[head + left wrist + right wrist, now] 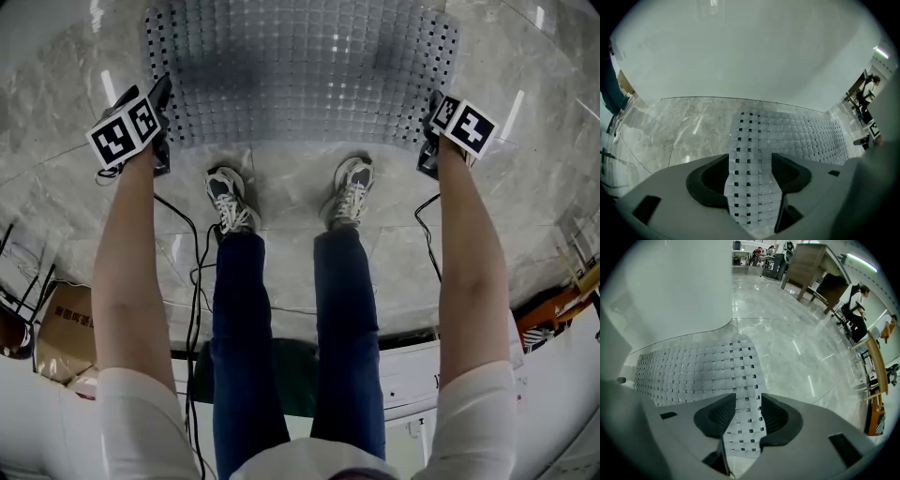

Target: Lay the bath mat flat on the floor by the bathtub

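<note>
**Bath mat spread on the floor, both claws open above it**

A person stands on a grey marble floor (291, 183) with arms stretched down and a gripper in each hand. The pale, perforated bath mat (300, 75) lies flat just ahead of the person's sneakers (230, 199). Its far edge runs close along the white bathtub wall (740, 56). The left gripper (752, 176) hangs over the mat's left end, its jaws wide apart and the pads clear of the mat seen between them. The right gripper (749, 417) hangs over the right end, jaws likewise apart, gripping nothing. Both point steeply downward.
</note>
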### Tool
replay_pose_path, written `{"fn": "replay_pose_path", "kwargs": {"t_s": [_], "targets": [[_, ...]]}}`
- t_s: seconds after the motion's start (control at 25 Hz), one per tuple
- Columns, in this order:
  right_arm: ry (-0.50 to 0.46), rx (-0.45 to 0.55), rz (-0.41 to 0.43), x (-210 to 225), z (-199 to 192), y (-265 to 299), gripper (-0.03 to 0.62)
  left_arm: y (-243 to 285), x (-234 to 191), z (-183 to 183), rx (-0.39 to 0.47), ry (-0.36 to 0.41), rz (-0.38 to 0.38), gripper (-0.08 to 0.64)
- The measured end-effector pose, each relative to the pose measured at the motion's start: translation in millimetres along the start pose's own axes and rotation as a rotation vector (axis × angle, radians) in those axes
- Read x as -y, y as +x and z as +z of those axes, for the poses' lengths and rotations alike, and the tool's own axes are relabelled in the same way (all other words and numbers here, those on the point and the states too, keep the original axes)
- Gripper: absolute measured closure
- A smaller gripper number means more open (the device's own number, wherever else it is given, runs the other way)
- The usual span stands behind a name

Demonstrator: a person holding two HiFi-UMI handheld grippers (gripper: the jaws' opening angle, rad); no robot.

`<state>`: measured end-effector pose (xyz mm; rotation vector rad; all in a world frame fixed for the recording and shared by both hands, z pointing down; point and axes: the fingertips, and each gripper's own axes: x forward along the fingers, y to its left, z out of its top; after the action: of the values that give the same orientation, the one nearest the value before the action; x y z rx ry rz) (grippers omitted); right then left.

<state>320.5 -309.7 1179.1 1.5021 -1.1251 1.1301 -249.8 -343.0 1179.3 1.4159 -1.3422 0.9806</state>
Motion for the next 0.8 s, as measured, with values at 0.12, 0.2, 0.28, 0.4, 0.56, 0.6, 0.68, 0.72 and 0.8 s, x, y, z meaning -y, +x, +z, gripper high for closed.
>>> {"fn": "replay_pose_path", "kwargs": {"t_s": [0.12,0.2,0.28,0.4,0.56,0.6,0.68,0.72,0.8], "targets": [[-0.036,-0.004,0.014,-7.8,0.3,-6.1,0.446,-3.8,8.2,-1.7,-0.017,0.015,-0.007,0.259],[-0.061,-0.007,0.031,-12.8,0.2,-8.6,0.489,-5.7,13.6,-2.3,-0.026,0.03,0.003,0.319],[-0.073,-0.011,0.04,-15.8,-1.0,-11.5,0.529,-8.7,17.6,-0.3,-0.024,0.064,0.03,0.459],[-0.075,-0.003,0.055,-20.7,-2.0,-17.8,0.546,-11.7,25.9,1.7,-0.028,0.085,0.031,0.494],[-0.068,-0.007,0.082,-27.9,-8.7,-25.9,0.553,-18.5,39.4,-1.1,-0.028,0.062,-0.012,0.511],[-0.063,-0.006,0.086,-29.3,-9.8,-28.8,0.555,-21.0,43.8,-1.5,-0.026,0.054,-0.029,0.512],[-0.063,0.0,0.094,-33.0,-10.3,-36.3,0.558,-27.3,52.2,-0.2,-0.018,0.036,-0.054,0.515],[-0.067,0.004,0.099,-35.7,-10.1,-41.0,0.558,-31.3,55.7,1.2,-0.013,0.029,-0.06,0.517],[-0.065,0.012,0.114,-42.3,-9.9,-51.9,0.558,-41.0,62.3,4.7,-0.003,0.019,-0.069,0.517]]}}
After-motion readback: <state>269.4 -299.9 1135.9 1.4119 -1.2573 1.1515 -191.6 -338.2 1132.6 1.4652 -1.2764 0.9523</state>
